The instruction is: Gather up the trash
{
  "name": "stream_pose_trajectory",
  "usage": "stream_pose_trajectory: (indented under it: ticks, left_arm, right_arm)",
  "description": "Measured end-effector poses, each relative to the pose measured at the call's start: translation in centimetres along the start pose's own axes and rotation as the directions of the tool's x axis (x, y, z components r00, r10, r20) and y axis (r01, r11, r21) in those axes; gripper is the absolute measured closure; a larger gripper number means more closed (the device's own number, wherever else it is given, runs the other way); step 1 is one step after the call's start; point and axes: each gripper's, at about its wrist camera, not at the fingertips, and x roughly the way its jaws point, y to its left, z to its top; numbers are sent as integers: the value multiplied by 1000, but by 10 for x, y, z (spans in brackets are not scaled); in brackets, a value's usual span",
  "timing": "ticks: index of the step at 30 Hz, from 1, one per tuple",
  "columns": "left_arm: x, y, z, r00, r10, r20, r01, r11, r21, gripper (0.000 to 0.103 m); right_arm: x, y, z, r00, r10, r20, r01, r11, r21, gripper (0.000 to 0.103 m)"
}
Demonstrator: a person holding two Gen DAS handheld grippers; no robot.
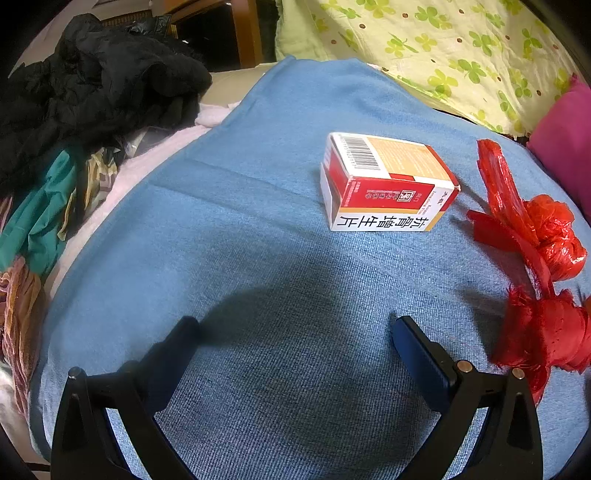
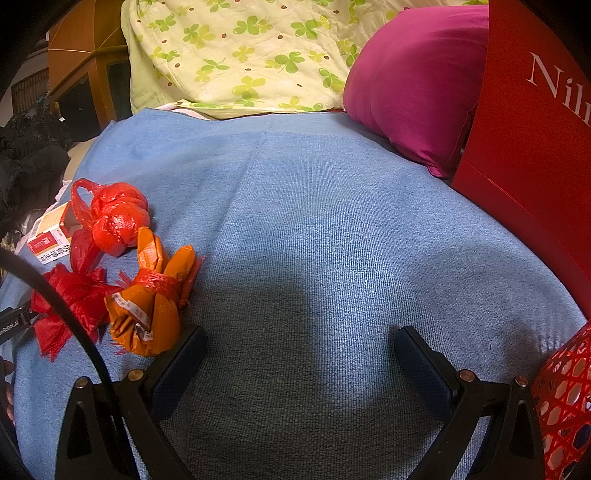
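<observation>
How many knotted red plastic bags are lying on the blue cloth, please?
2: one knotted red plastic bag beside the red-and-white cardboard box, another nearer, left of the orange tied bundle. More may be hidden.

Beneath me spreads a blue blanket (image 2: 314, 221) over a bed. Behind it lie a clover-print quilt (image 2: 240, 55) and a magenta pillow (image 2: 413, 85); brown wooden furniture (image 1: 243, 33) stands in dim light beyond.
</observation>
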Motion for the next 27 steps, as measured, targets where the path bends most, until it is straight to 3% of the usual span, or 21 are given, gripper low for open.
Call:
stream_pose_trajectory:
  ticks: [27]
  left_arm:
    - [2,0,1,1000,0,-3,0,1000,1,0]
  right_arm:
    - [0,0,1,1000,1,-1,-1,1000,0,0]
